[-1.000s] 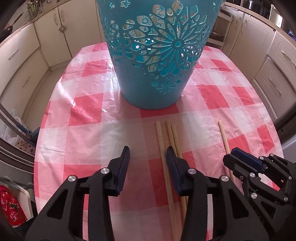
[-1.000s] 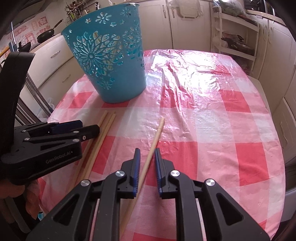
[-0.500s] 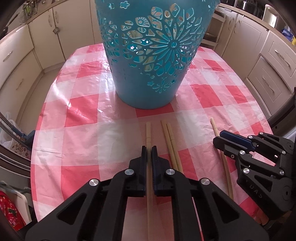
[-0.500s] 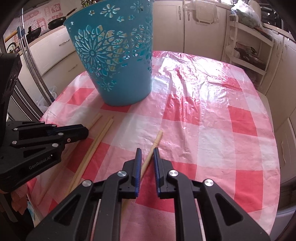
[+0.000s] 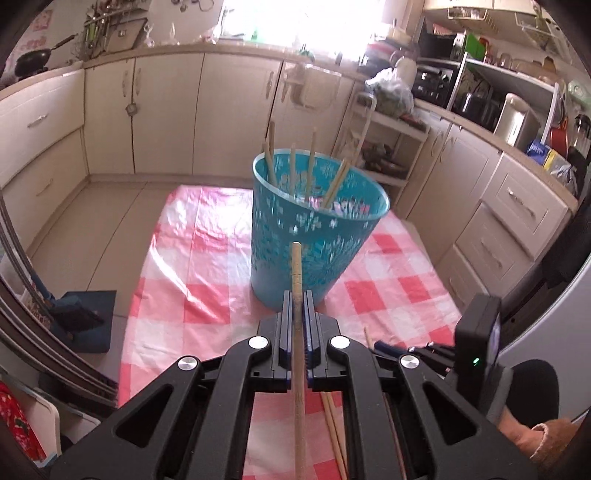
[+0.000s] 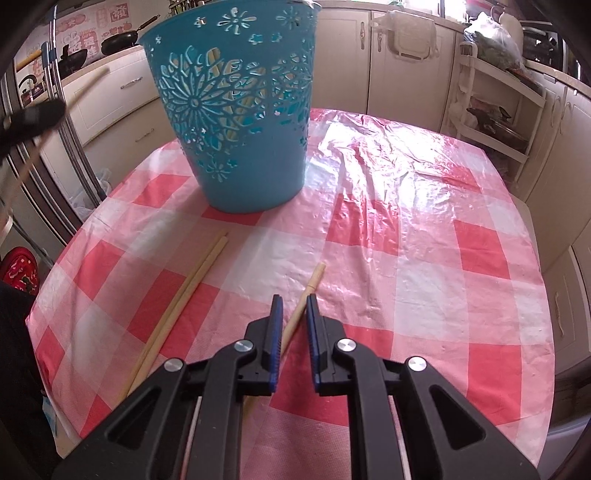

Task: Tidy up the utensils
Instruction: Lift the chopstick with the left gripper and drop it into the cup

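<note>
Wooden chopsticks (image 6: 184,299): two loose together.

Cream kitchen cabinets (image 5: 166,114) (bright window (image 5: 295,18) above), beige floor (image 5: 110,206).

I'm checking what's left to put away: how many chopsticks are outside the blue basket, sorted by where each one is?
Chopstick gripped in left fingers: 1
Chopstick between right fingers: 1
Loose chopsticks on tablecloth: 2
Total: 4
</note>
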`<move>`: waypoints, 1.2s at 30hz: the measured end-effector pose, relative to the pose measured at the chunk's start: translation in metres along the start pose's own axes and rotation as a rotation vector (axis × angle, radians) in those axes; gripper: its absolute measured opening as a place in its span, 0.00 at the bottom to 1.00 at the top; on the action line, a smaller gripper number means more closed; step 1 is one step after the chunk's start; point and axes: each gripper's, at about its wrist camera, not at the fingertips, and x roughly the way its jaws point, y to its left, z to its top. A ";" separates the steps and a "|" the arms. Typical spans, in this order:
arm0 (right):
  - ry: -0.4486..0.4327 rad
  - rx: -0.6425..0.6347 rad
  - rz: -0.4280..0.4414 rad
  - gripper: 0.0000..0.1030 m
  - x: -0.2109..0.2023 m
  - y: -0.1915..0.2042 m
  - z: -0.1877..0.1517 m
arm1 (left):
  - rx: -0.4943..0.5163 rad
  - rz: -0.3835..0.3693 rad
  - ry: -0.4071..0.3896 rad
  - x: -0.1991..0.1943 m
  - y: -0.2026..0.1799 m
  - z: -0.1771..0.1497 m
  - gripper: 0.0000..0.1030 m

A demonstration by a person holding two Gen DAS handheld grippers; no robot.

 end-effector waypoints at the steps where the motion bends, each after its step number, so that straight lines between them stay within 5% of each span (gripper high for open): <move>1: 0.000 -0.001 -0.001 0.13 0.000 0.000 0.000 | -0.003 -0.009 -0.037 -0.009 -0.001 0.010 0.05; 10: -0.001 0.001 -0.001 0.13 -0.001 0.000 0.000 | 0.007 -0.060 -0.287 -0.041 -0.020 0.095 0.05; 19: -0.001 0.011 0.011 0.14 0.000 -0.002 0.001 | -0.063 -0.017 -0.467 -0.006 -0.033 0.153 0.05; 26: 0.001 0.007 0.026 0.18 0.000 -0.002 0.002 | -0.072 0.079 -0.460 0.054 -0.037 0.154 0.05; 34: 0.001 0.017 0.040 0.19 0.001 -0.002 0.002 | 0.032 0.148 -0.327 0.089 -0.048 0.117 0.06; 36: 0.001 0.015 0.037 0.19 0.001 -0.002 0.002 | 0.047 0.159 -0.308 0.083 -0.044 0.106 0.15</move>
